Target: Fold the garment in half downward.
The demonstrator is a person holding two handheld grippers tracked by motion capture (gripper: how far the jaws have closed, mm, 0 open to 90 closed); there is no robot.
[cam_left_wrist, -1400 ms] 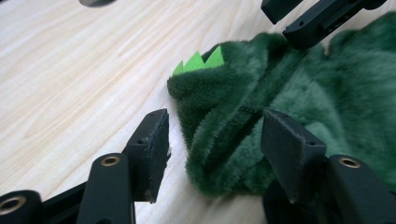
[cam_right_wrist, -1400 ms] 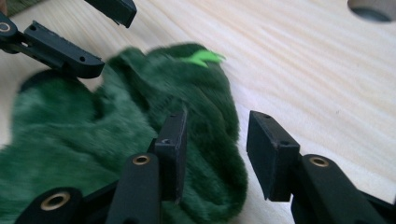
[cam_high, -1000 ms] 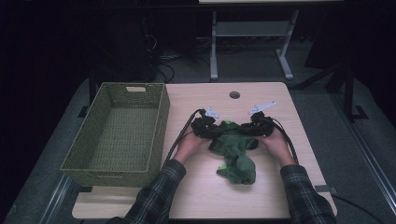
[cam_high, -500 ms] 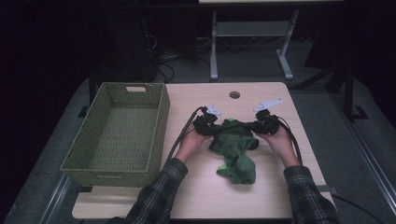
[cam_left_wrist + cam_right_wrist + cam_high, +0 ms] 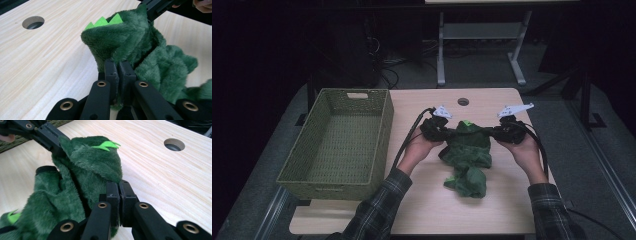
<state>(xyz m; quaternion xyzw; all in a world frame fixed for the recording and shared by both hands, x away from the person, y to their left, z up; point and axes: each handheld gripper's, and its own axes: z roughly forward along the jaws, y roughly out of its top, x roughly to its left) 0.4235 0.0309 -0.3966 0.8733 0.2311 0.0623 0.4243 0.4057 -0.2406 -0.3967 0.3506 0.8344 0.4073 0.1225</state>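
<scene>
Both the left hand-held gripper (image 5: pixel 443 132) and right hand-held gripper (image 5: pixel 498 133) pinch the soft, light green plush garment (image 5: pixel 468 159) by its upper edge, its limp bulk probably sagging onto the bench (image 5: pixel 422 210).

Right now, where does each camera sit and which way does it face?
High view: fixed above the person's side, facing forward and down on the table; forearms, both hands, left tool, right tool, basket.
Left gripper view: rides the left tool, looks along its shut jaws at the green plush garment; right tool beyond.
Right gripper view: rides the right tool, facing back at the left tool.
Shared: garment, table hole.
</scene>
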